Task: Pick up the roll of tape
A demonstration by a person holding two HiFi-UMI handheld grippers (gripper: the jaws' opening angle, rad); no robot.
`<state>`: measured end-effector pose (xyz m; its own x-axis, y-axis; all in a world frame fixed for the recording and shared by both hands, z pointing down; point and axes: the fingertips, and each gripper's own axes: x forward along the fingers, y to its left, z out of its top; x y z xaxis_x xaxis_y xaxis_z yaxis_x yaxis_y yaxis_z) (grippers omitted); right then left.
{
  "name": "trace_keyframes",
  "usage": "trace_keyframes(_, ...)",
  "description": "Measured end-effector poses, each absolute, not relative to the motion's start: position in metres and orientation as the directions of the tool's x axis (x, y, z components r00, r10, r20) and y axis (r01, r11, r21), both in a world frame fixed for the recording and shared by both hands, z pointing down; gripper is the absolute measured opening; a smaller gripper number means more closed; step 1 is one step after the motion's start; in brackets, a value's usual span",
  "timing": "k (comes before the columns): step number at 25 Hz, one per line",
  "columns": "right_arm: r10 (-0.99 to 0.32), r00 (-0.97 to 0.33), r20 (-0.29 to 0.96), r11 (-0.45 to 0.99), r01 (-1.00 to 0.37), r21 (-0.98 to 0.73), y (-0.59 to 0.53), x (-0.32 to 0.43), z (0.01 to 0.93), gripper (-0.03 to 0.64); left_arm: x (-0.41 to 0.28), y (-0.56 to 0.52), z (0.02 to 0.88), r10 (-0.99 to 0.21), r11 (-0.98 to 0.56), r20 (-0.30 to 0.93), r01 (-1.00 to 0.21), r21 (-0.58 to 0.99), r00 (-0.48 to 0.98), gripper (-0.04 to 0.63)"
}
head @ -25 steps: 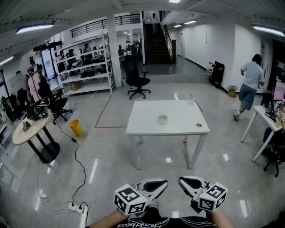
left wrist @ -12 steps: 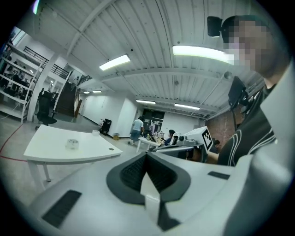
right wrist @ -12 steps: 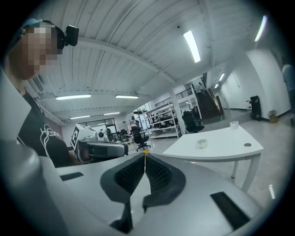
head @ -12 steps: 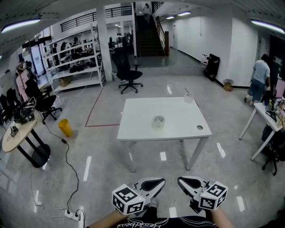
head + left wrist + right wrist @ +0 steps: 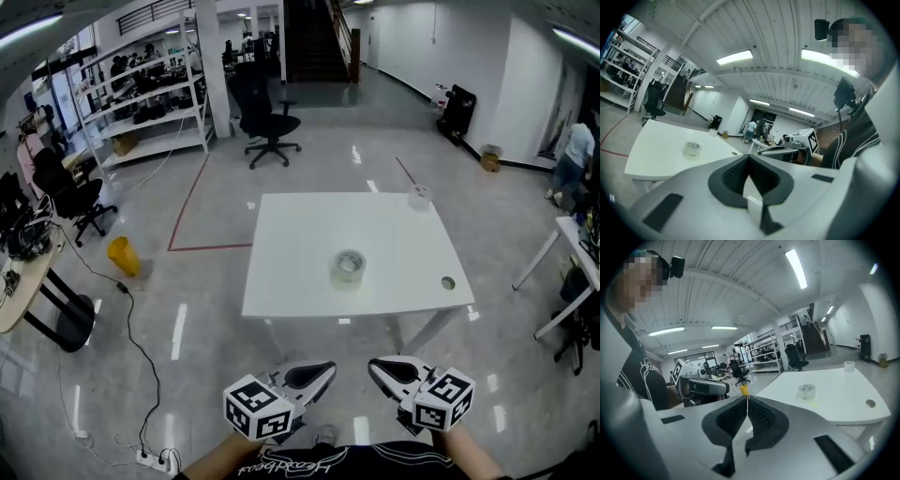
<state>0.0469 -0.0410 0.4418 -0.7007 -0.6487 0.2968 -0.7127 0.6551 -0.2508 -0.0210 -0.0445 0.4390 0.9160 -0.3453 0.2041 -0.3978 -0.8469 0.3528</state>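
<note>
The left hand-held gripper [image 5: 317,373] and the right hand-held gripper [image 5: 382,368] sit side by side, low and close to the person's body, short of the white desk [image 5: 281,281]. Each has its jaws pressed together at the tips with nothing between them. The roll of tape [image 5: 348,266] lies flat on the desk, well ahead of both and roughly between their lines. A smaller white roll [image 5: 419,196] stands farther off, near the desk's far right corner.

Held low, side by side, the left hand-held gripper [image 5: 324,369] and right hand-held gripper [image 5: 375,367] point forward, jaws closed and empty.
</note>
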Motion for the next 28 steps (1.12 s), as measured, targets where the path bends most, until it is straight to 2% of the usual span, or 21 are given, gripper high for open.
trace_keyframes(10,-0.683,-0.659,0.315,0.643,-0.747,-0.170,-0.121,0.059,0.451,0.014,-0.016,-0.122,0.449,-0.340,-0.849,0.229,-0.403,0.342,0.912,0.003)
trace_keyframes(28,-0.568,-0.725,0.389,0.684,-0.679,-0.268,-0.246,0.080,0.502,0.014,0.022,-0.238,0.478,-0.335,-0.804,0.290,-0.433,0.408,0.896,0.003)
